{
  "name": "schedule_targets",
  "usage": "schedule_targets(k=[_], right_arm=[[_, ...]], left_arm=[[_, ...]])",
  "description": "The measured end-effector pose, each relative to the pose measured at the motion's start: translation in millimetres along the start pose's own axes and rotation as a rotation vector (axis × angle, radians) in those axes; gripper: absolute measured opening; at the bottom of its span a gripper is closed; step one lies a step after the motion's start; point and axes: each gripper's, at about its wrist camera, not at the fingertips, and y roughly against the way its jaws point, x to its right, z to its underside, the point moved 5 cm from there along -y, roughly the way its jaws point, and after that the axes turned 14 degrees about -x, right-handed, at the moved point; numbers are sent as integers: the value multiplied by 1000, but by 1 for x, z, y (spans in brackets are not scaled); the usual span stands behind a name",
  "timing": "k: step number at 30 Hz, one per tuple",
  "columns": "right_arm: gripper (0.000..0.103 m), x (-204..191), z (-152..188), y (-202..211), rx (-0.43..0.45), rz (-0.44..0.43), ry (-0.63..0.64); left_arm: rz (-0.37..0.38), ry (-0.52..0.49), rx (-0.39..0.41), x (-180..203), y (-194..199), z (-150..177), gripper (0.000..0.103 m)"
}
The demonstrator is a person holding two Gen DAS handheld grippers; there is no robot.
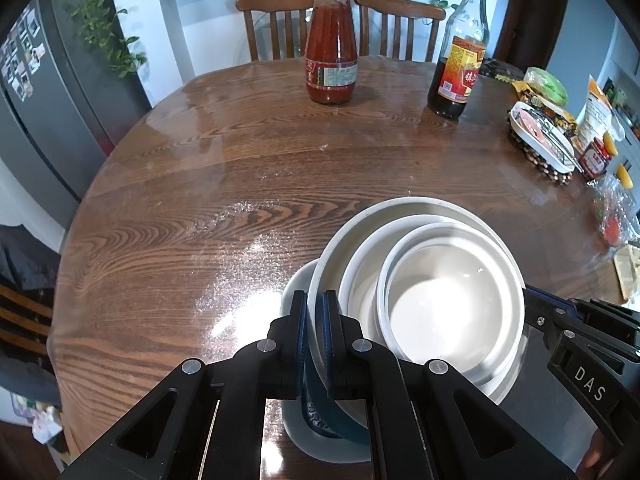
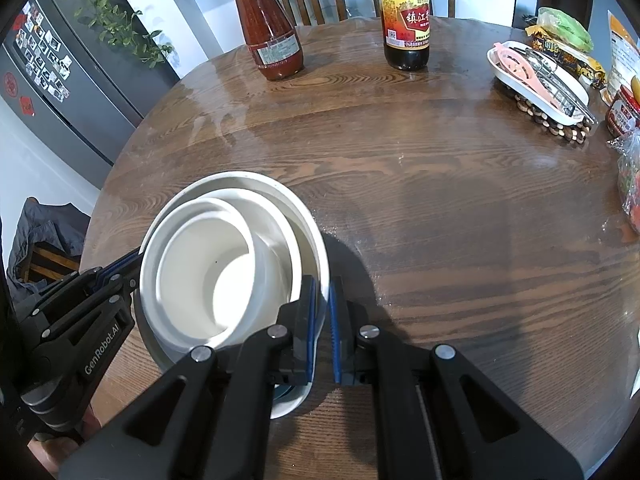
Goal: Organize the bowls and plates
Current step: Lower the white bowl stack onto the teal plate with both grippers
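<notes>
A stack of three nested white bowls (image 1: pixel 436 300) sits over a white plate (image 1: pixel 294 300) on the round wooden table (image 1: pixel 200 200). The outer bowl has a blue patterned underside. My left gripper (image 1: pixel 317 320) is shut on the outer bowl's left rim. My right gripper (image 2: pixel 323 320) straddles the stack's right rim (image 2: pixel 320 264), jaws narrowly apart around it. In the right wrist view the bowls (image 2: pixel 208 268) sit left of centre, with my left gripper at their left edge (image 2: pixel 120 272). My right gripper also shows at the bowls' right edge (image 1: pixel 536 304).
A tomato sauce jar (image 1: pixel 331 44) and a dark vinegar bottle (image 1: pixel 460 48) stand at the far side. A white dish with utensils on a beaded trivet (image 1: pixel 540 140), snack bags and jars crowd the right edge. Two chairs (image 1: pixel 340 24) stand beyond the table, a fridge (image 1: pixel 40 100) stands left.
</notes>
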Motion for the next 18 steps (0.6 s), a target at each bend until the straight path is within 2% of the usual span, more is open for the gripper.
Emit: schedule_targets(k=[18], right_arm=[[10, 0, 1, 0, -1, -14, -12]], left_arm=[[-7, 2, -2, -2, 2, 3, 4]])
